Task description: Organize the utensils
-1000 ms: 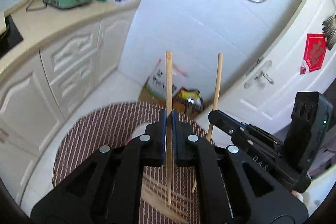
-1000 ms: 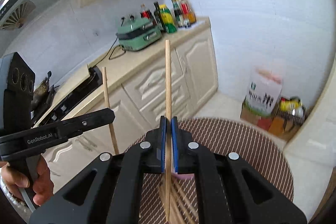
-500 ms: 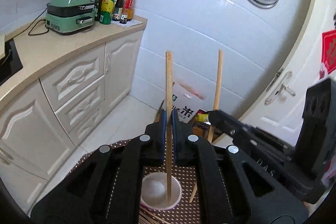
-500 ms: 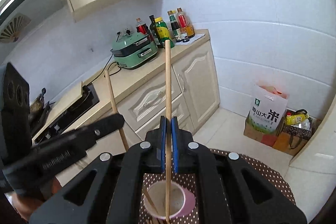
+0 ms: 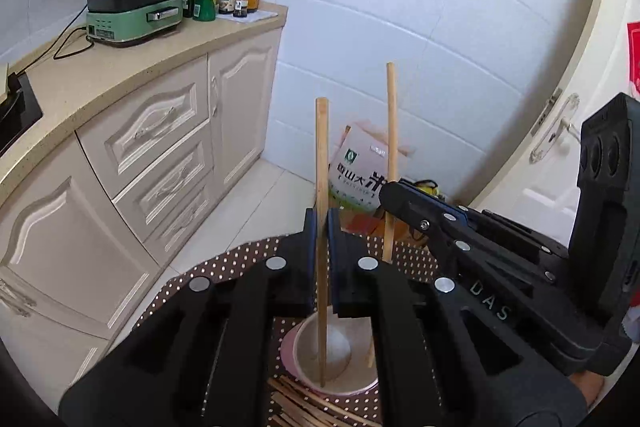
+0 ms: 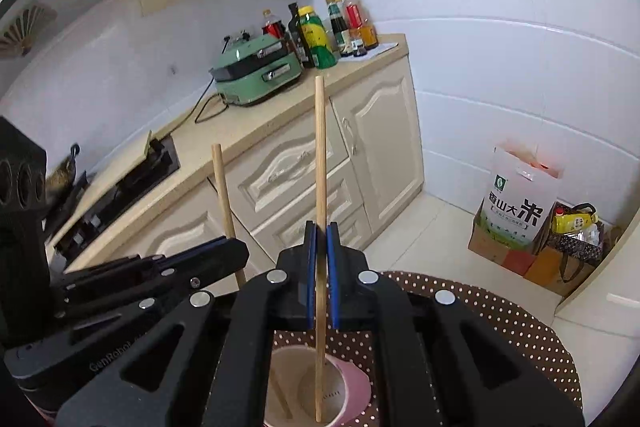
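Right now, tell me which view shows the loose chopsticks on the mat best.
The left wrist view: the loose chopsticks lie fanned on the dotted mat in front of the pink cup. The right wrist view hides them behind the right gripper.

**Two chopsticks going into one cup**

The right gripper (image 6: 321, 275) pinches a chopstick (image 6: 320, 163) upright between its blue pads, the lower end inside the pink cup (image 6: 352, 391) just below the fingers. To its left, the left gripper (image 6: 224, 259) holds a second chopstick (image 6: 223, 187), tilted, also reaching into the cup. A dotted mat (image 6: 500, 327) lies under the cup.
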